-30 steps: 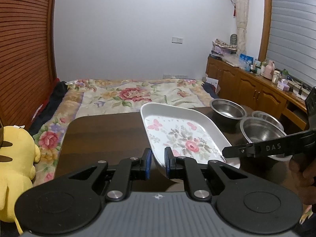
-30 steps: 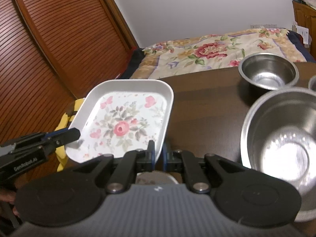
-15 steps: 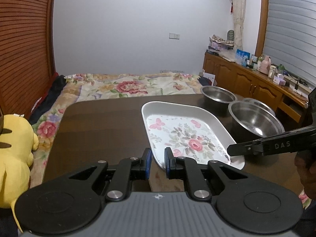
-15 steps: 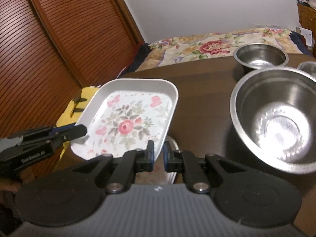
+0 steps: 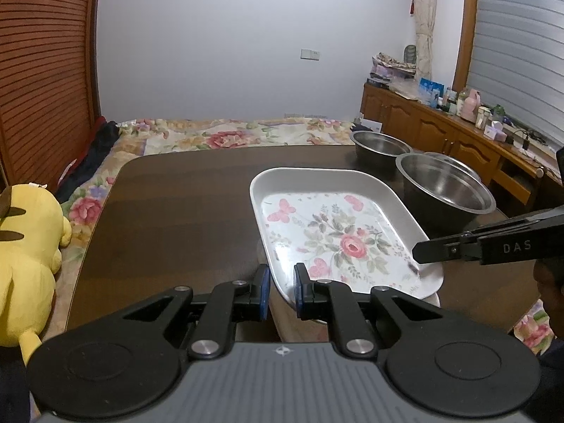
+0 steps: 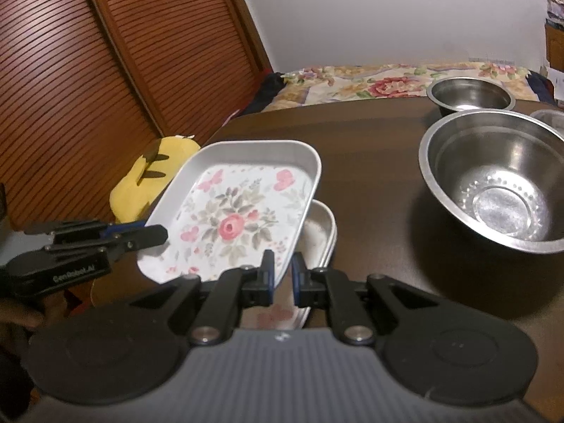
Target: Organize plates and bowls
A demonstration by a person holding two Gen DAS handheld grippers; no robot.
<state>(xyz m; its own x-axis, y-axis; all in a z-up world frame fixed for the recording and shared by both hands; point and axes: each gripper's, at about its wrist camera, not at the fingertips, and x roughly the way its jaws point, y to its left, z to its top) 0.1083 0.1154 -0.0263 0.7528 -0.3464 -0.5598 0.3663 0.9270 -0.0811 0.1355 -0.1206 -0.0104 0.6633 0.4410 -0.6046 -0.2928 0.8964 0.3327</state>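
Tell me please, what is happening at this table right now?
A person is tidying dishes with two handheld tongs. Both the left tongs and the right tongs are shut on the rim of a white floral plate, one at each near corner, carrying it above the dark wooden table. In the right wrist view a second similar plate lies directly underneath it. Three steel bowls sit to the right: a large one, a smaller one behind it, and a third barely visible at the edge.

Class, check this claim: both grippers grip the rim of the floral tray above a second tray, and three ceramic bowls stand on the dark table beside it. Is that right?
One detail is wrong: the bowls are stainless steel, not ceramic, as the right wrist view shows. The rest stands: left gripper and right gripper grip the floral tray above the second tray on the dark table.
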